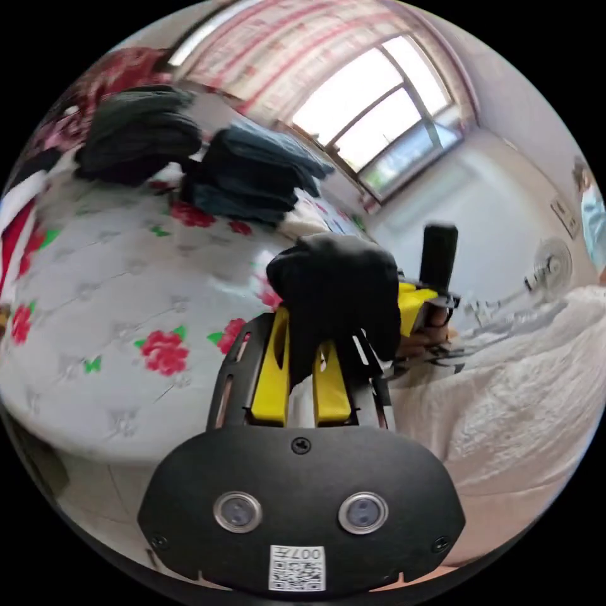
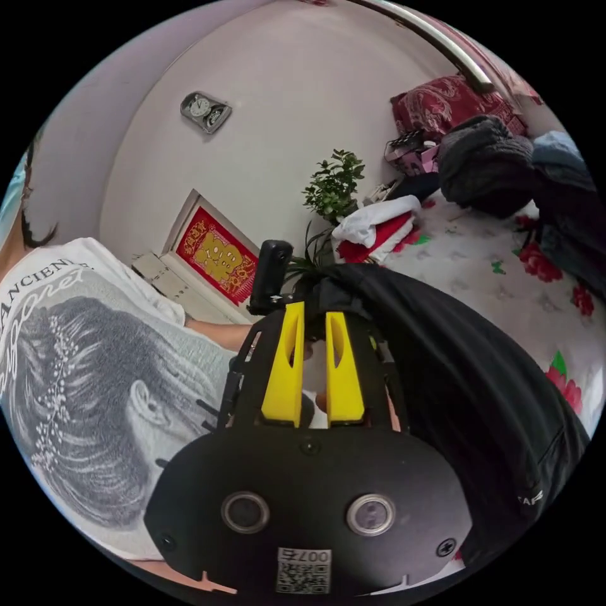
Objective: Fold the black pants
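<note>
Up close in the left gripper view, our left gripper (image 1: pixel 302 353) has its yellow jaws drawn near together with a bunch of the black pants (image 1: pixel 338 284) pinched between them, the cloth bulging over the tips. Just beyond that bunch sits the other gripper (image 1: pixel 416 303), yellow showing beside the fabric. Behind lies the bed (image 1: pixel 113 303) with its flowered sheet, and two stacks of folded dark clothes (image 1: pixel 252 170) rest on it towards the window (image 1: pixel 372 107). In the right gripper view, our right gripper (image 2: pixel 314 322) has its jaws close together with their tips at a gathered edge of the pants; we judge it clamped on the cloth, though the contact is partly hidden. From there the pants fall in one broad black sheet towards the bed, held up in the air between our two hands. A person's printed shirt (image 2: pixel 82 391) is alongside, and a potted plant (image 2: pixel 331 183) stands by the wall. We expect the pants to be light, soft and limp, sagging wherever unsupported, so a firm edge such as a waistband or hem would make the best hold.
</note>
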`<state>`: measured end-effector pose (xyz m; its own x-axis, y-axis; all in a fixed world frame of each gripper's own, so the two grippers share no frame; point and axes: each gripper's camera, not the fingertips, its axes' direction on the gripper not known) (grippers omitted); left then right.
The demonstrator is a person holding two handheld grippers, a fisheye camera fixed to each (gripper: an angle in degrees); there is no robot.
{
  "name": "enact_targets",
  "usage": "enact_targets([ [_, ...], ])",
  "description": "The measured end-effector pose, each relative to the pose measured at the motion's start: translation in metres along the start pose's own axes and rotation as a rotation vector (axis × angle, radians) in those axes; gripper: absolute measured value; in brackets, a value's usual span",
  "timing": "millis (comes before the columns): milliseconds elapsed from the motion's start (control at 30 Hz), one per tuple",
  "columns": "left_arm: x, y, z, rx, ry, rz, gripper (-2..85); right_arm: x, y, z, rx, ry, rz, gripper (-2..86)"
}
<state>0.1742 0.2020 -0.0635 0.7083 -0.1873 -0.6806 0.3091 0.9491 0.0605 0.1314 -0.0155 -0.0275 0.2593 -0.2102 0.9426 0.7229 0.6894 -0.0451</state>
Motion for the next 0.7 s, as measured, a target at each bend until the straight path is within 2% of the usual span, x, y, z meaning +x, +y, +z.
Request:
enact_targets([
  [33, -0.013, 0.003, -0.015, 0.052, -0.039, -0.074, 3.8, -0.002, 0.002, 0.0, -0.013, 0.027, -0.013, 2.4],
  [100, -0.068, 0.022, -0.066, 0.236, -0.102, -0.357, 3.2, 0.003, 0.013, -0.008, 0.007, 0.142, 0.032, 2.8],
  [167, -0.095, 0.03, -0.081, 0.234, -0.185, -0.459, 2.7, 0.018, 0.036, -0.023, 0.039, 0.277, 0.131, 3.2],
  [267, -0.101, 0.026, -0.081, 0.101, -0.408, -0.411, 0.6, 0.047, 0.087, -0.056, 0.061, 0.501, 0.395, 3.8],
  [333, -0.097, 0.025, -0.085, 0.11, -0.543, -0.39, -0.3, 0.061, 0.131, -0.086, 0.071, 0.639, 0.589, 4.4],
  [400, -0.115, 0.037, -0.115, 0.294, -0.49, -0.503, -0.7, 0.068, 0.156, -0.109, 0.086, 0.713, 0.727, 5.0],
  [467, -0.136, 0.046, -0.136, 0.393, -0.45, -0.643, -0.8, 0.072, 0.172, -0.129, 0.129, 0.747, 0.819, 5.5],
  [533, -0.145, 0.049, -0.153, 0.453, -0.519, -0.725, -0.7, 0.075, 0.178, -0.147, 0.185, 0.81, 0.865, 6.2],
  [633, -0.146, 0.032, -0.152, 0.394, -0.599, -0.669, 0.0, 0.088, 0.169, -0.153, 0.204, 0.843, 0.884, 6.8],
  [700, -0.147, 0.01, -0.122, 0.208, -0.549, -0.585, 2.1, 0.101, 0.161, -0.151, 0.203, 0.848, 0.891, 6.9],
])
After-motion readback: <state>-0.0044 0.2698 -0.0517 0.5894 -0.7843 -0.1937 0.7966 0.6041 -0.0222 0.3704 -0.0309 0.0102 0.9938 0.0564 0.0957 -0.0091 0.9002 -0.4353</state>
